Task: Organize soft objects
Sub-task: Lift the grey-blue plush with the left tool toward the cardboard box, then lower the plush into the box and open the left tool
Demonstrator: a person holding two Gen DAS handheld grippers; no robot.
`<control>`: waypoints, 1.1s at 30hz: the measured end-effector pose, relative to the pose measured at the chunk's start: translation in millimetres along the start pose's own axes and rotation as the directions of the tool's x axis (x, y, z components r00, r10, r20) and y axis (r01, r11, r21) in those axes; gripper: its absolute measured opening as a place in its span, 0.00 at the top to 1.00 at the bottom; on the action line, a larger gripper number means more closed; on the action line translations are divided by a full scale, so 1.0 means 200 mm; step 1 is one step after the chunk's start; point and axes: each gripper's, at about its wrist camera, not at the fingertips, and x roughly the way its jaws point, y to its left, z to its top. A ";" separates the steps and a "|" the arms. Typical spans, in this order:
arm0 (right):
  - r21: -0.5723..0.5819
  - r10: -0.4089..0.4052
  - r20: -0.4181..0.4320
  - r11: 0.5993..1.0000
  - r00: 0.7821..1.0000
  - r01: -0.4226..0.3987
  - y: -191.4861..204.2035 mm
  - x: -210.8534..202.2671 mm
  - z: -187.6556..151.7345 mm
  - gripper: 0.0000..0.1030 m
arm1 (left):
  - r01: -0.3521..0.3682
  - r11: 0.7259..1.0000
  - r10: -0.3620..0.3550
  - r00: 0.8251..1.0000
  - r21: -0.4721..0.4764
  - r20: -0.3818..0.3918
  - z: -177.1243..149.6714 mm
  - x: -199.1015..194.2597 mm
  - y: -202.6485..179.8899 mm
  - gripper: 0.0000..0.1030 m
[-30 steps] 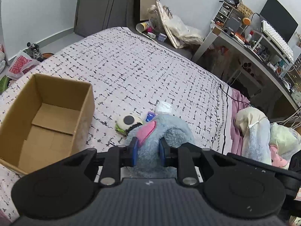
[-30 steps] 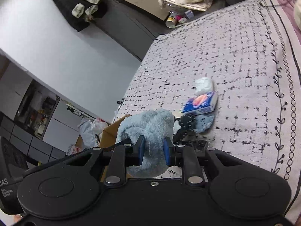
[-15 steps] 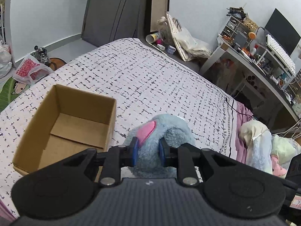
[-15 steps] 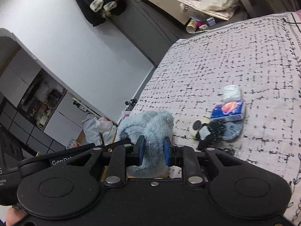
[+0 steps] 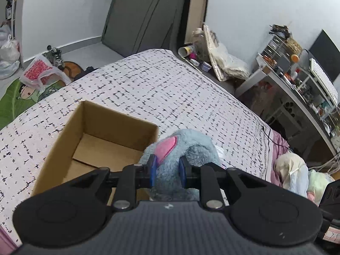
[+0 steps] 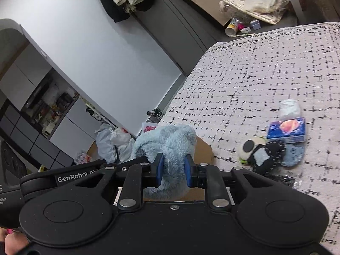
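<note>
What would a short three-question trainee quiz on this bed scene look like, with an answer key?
1. True or false: the cardboard box already has a toy lying in it.
2. Which thing are both tongs clamped on? A) the tissue pack B) the blue plush toy C) the panda plush
3. Fill in: the inside of the plush toy's ear is ____.

Key:
1. False; the part of the box floor in view is bare.
2. B; the left tongs and the right tongs each pinch its fur.
3. Pink.
</note>
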 end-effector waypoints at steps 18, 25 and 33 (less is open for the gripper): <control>-0.012 -0.010 -0.068 1.000 0.998 0.009 0.19 0.36 -0.05 0.79 | -0.038 0.991 0.036 0.999 -0.131 -0.019 0.13 0.12 0.43 0.80; 0.014 -0.027 -0.105 1.000 0.994 0.028 0.20 0.47 -0.07 0.73 | -0.057 0.986 0.050 0.998 -0.156 -0.049 0.15 0.23 0.53 0.81; -0.039 -0.069 -0.116 0.997 0.991 0.065 0.22 0.50 -0.09 0.65 | -0.088 0.984 0.075 0.993 -0.154 -0.086 0.15 0.33 0.57 0.80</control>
